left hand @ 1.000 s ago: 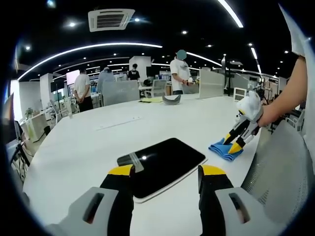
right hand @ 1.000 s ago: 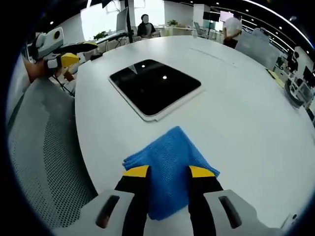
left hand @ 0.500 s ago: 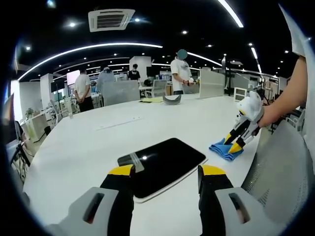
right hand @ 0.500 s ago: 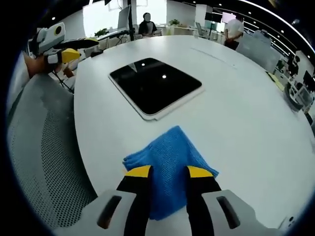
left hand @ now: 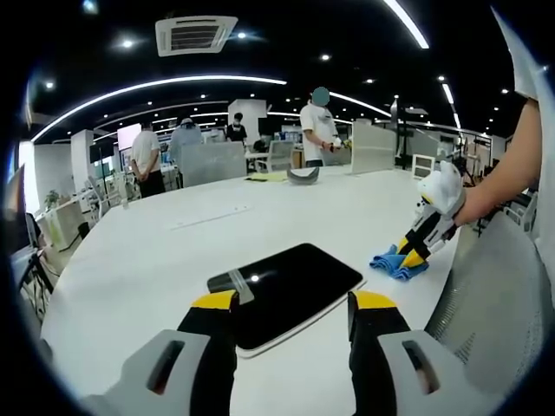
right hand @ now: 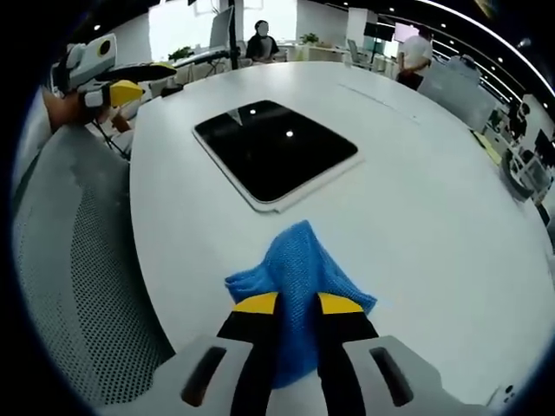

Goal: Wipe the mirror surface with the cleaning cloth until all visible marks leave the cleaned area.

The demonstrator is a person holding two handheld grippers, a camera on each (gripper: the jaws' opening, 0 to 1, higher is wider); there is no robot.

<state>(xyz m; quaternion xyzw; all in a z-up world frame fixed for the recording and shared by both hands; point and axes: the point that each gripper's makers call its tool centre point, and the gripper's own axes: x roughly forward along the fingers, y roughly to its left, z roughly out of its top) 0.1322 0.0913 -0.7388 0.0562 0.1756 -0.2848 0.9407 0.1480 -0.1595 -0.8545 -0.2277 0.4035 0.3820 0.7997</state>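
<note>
The mirror (left hand: 286,282) is a dark rounded panel in a white frame, lying flat on the white table (left hand: 173,251). My left gripper (left hand: 290,302) hovers open just in front of its near edge, with nothing between the jaws. To the right of the mirror lies the blue cleaning cloth (left hand: 392,263), and my right gripper (left hand: 414,251) presses down on it. In the right gripper view the cloth (right hand: 299,256) bunches up between the jaws of the right gripper (right hand: 297,302), which are shut on it. The mirror (right hand: 273,149) lies beyond the cloth, and the left gripper (right hand: 121,87) is at the upper left.
A grey mesh chair back (left hand: 494,295) stands by the table edge at the person's arm, also in the right gripper view as the chair back (right hand: 78,277). Several people stand past the table's far end. A grey object (left hand: 302,175) rests at the far edge.
The right gripper's jaws have closed in on the blue cloth, pinching it into a raised fold. The left gripper and the mirror have not moved.
</note>
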